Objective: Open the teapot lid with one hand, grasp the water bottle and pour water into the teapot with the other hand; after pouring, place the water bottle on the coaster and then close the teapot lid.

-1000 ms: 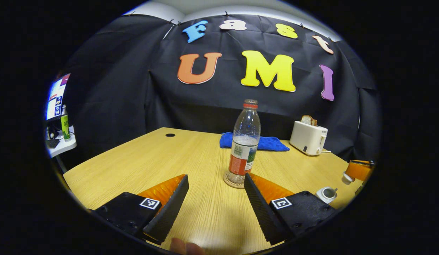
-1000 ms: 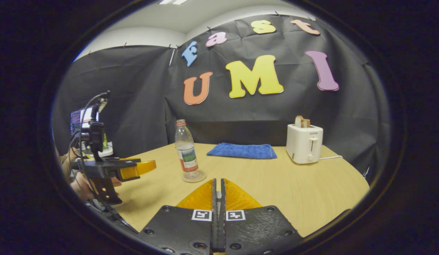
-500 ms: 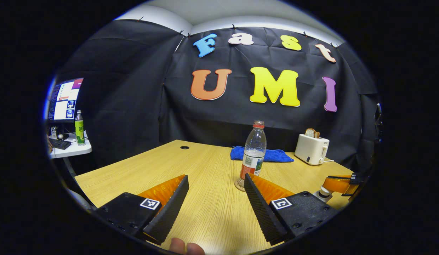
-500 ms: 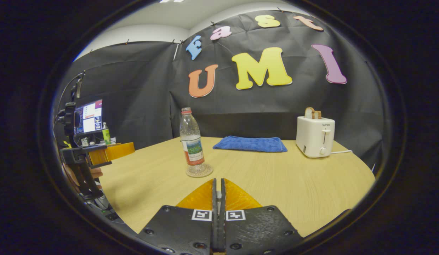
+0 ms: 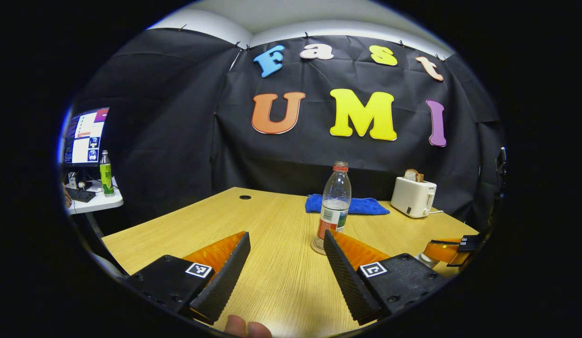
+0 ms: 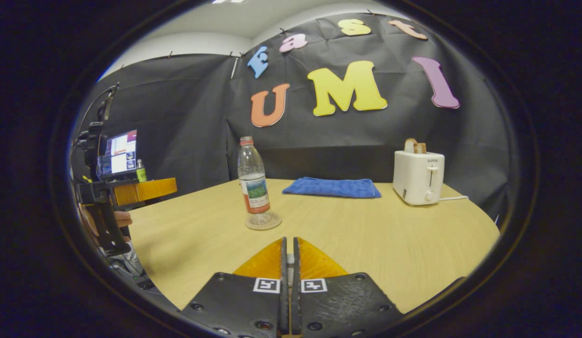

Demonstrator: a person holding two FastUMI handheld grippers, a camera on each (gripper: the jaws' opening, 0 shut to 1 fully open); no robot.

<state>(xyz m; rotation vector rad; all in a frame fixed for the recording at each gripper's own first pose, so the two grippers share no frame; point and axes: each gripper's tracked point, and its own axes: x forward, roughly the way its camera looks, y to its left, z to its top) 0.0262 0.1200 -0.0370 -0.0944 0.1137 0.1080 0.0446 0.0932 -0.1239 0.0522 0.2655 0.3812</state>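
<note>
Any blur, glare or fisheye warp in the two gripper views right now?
Left gripper view: sharp, no motion blur; table edge and wall bend with fisheye warp; even overhead light, faint sheen on the water bottle. Right gripper view: also sharp; the toaster leans slightly near the edge; soft shadow under the blue towel; no harsh glare.

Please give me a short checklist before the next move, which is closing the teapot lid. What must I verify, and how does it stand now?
1. Bottle upright on coaster: ok.
2. Left gripper open and apart from the bottle: ok.
3. Right gripper shut: ok.
4. Lid held between the right gripper's fingers: cannot tell.
5. Teapot below the right gripper at the edge of the left gripper view, opening and lid state: cannot tell.
</note>
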